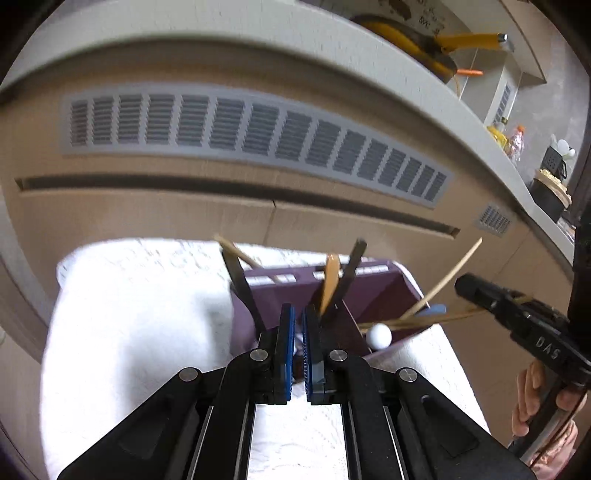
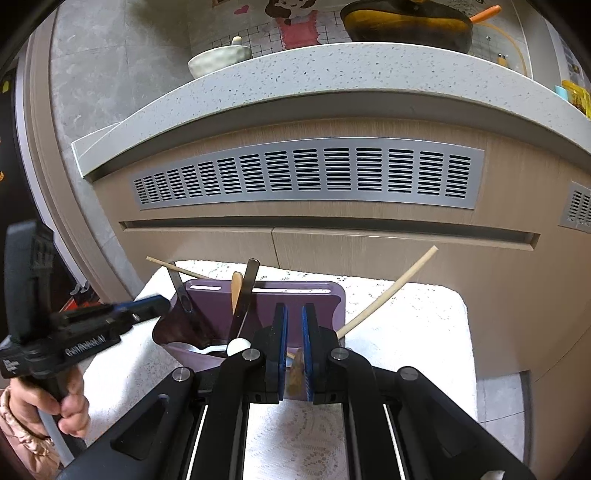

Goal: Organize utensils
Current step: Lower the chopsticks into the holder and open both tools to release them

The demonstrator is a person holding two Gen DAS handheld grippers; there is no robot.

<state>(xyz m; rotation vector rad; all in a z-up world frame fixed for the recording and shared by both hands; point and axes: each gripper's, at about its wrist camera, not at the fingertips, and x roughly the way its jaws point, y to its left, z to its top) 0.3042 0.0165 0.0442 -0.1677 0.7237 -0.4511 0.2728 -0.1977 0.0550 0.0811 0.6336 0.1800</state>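
A purple utensil holder [image 1: 373,295] [image 2: 295,306] stands on a white cloth-covered surface [image 1: 147,314]. Black-handled utensils [image 2: 248,291], a wooden spoon [image 1: 330,280] and a white ball-ended piece [image 1: 378,336] lean inside it. My left gripper [image 1: 298,314] hovers just before the holder's left part, shut with nothing between its blue pads. My right gripper [image 2: 294,310] is shut on wooden chopsticks [image 2: 295,373] over the holder's right side. One pale chopstick [image 2: 388,291] slants up to the right past the holder's rim.
Right behind the cloth stands a wooden cabinet front with a grey vent grille [image 2: 306,177] under a speckled counter edge [image 2: 332,62]. A dark pan [image 2: 406,26] and a bowl [image 2: 218,61] sit on the counter. A hand [image 2: 70,406] grips the left tool.
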